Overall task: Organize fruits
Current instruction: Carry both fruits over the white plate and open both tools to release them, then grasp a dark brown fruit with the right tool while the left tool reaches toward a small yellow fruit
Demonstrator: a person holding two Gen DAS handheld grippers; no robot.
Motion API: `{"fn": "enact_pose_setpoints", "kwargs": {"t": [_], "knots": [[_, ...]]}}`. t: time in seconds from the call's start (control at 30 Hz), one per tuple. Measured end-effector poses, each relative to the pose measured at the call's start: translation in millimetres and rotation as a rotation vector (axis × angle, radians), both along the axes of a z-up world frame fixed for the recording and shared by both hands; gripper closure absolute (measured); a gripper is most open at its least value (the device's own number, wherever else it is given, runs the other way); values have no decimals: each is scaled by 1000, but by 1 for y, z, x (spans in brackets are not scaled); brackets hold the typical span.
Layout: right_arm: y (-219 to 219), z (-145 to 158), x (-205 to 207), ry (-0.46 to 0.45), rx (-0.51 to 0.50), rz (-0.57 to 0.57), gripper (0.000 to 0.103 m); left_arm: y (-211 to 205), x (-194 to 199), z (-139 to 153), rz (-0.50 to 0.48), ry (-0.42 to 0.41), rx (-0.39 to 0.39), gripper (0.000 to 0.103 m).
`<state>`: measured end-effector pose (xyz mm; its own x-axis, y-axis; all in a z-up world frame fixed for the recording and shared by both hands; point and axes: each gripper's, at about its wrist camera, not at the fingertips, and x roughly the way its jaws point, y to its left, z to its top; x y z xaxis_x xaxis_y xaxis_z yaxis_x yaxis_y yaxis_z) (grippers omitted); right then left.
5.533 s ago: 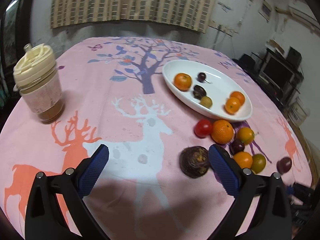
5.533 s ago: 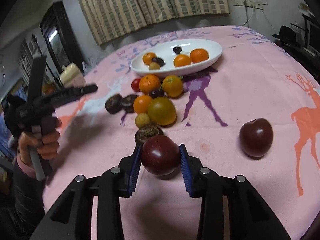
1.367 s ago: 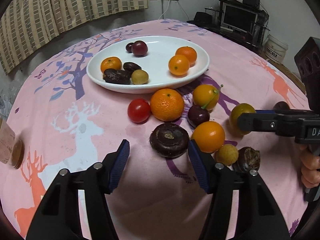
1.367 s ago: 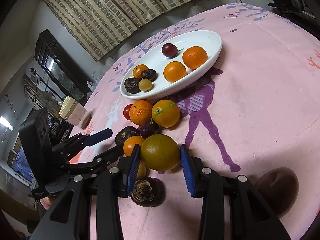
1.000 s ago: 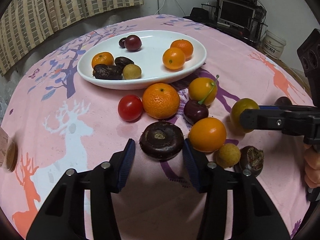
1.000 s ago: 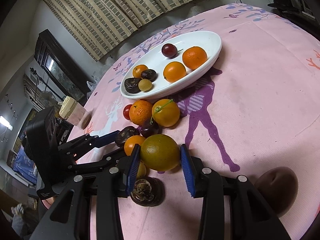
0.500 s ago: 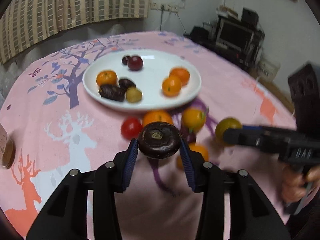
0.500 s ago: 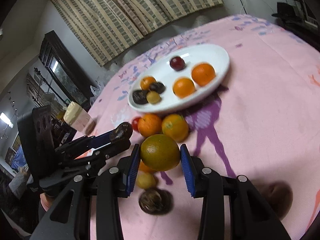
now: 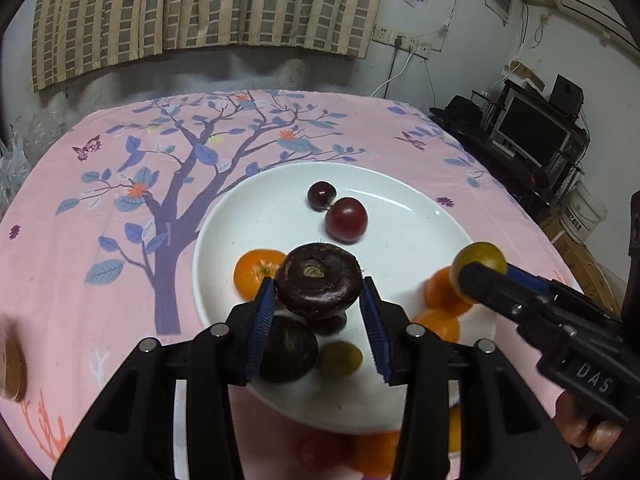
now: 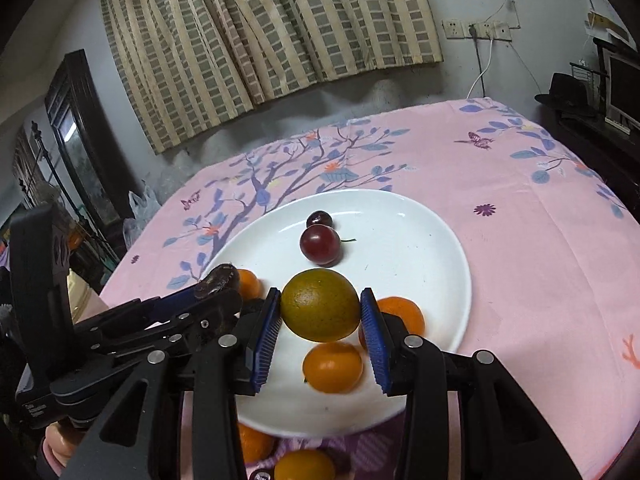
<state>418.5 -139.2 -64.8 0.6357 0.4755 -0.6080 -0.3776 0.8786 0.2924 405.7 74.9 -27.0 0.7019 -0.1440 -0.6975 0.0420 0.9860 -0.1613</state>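
Note:
My left gripper (image 9: 319, 312) is shut on a dark brown round fruit (image 9: 318, 283) and holds it above the white oval plate (image 9: 400, 248). My right gripper (image 10: 320, 322) is shut on a green-yellow fruit (image 10: 319, 304), also above the plate (image 10: 420, 240). On the plate lie a red plum (image 9: 346, 220), a dark cherry (image 9: 321, 195), oranges (image 9: 256, 270), a dark fruit (image 9: 286, 350) and a small yellow-green fruit (image 9: 340, 358). The right gripper and its fruit show in the left wrist view (image 9: 478, 262); the left gripper shows in the right wrist view (image 10: 218, 280).
The plate stands on a round table with a pink cloth (image 9: 100, 208) printed with a tree and deer. More oranges lie on the cloth in front of the plate (image 10: 304, 464). A jar (image 9: 10, 364) is at the left edge. A monitor and shelves (image 9: 532, 128) stand beyond the table on the right.
Both grippers closed on their fruits on the cloth, lifted them, and carried them forward over the plate. The plate now fills the middle of both views.

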Motion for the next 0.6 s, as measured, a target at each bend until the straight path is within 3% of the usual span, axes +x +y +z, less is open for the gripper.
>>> {"fn": "enact_pose_setpoints", "kwargs": {"t": [0.3,0.47,0.6], "knots": [[15,-11,15,27,-64,1,59,-1,27,-7,-3,18,18,59],[-3,10,-7,-40,-12,-9,45,3,10,9,54,-44,28,18],[-13,17,-34,-79,-14,-7,42,2,-11,23,72,-66,35,6]]}}
